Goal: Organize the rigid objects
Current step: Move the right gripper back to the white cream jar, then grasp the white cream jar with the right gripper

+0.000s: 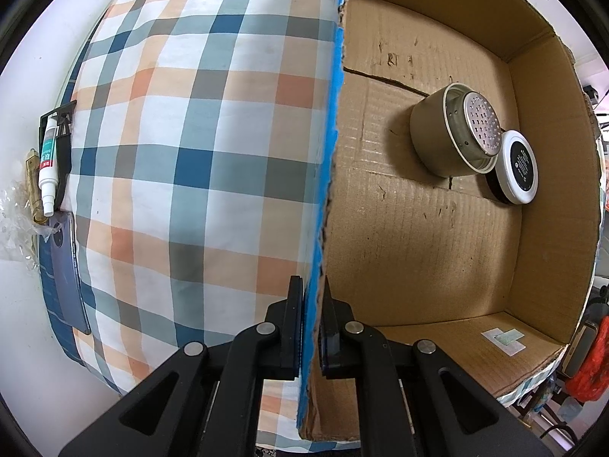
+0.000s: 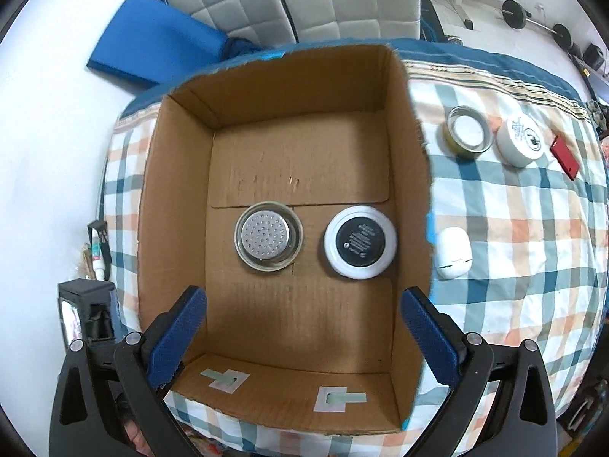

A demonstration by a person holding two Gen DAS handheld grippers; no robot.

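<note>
An open cardboard box sits on a checked cloth. Inside it stand a metal strainer cup and a white jar with a black lid; the left wrist view shows the same strainer cup and jar. My left gripper is shut on the blue-taped box wall. My right gripper hangs wide open above the box with nothing between its blue pads. On the cloth right of the box lie a white case, an open tin, a white tub and a red card.
A white tube, a black clip, a dark phone and crumpled plastic lie at the cloth's left edge. A blue mat, a grey quilted cushion and barbells lie beyond the table.
</note>
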